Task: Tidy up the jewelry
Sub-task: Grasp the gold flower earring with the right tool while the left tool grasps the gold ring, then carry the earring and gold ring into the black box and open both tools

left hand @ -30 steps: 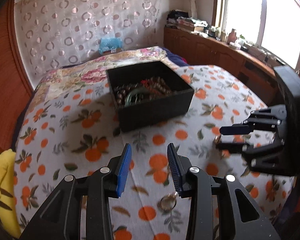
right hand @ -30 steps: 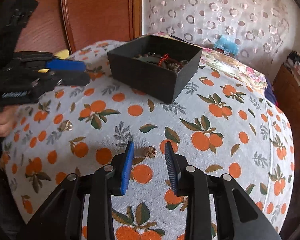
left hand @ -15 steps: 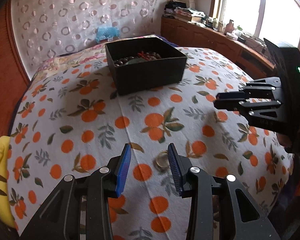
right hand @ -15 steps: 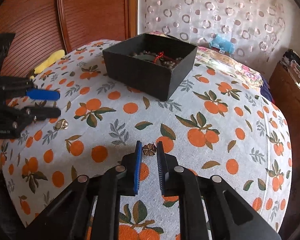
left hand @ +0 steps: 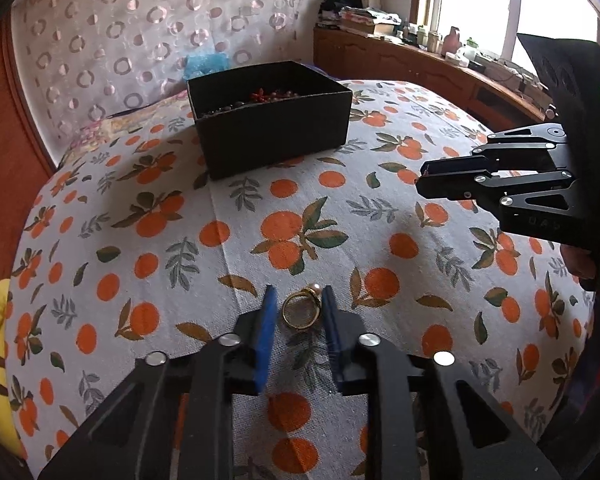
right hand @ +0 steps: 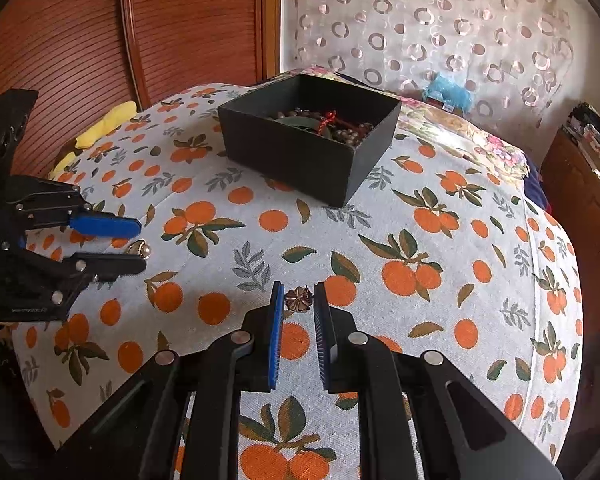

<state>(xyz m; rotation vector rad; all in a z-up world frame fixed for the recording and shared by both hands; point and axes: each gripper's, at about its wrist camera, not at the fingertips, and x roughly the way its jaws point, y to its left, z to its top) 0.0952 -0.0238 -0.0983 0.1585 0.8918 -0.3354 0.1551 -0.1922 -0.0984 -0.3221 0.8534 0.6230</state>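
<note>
A gold ring with a pearl [left hand: 301, 307] lies on the orange-print cloth between the tips of my left gripper [left hand: 299, 297], whose jaws stand close on either side of it, the right one touching the pearl. The ring also shows in the right wrist view [right hand: 139, 249]. A small bronze flower piece [right hand: 298, 298] lies between the tips of my right gripper [right hand: 298, 294], jaws narrowly apart around it. A black box [left hand: 270, 118] holding beads and a red cord stands further back; it also shows in the right wrist view [right hand: 312, 138].
The orange-print cloth [left hand: 180, 240] covers a bed. A yellow item [right hand: 106, 124] lies at its left edge by the wooden wall. A blue packet [right hand: 448, 94] lies behind the box. A wooden cabinet [left hand: 420, 64] with clutter runs under the window.
Both grippers came down to the cloth. The left jaws narrowed around the ring. The right jaws narrowed around the flower piece, then widened slightly.
</note>
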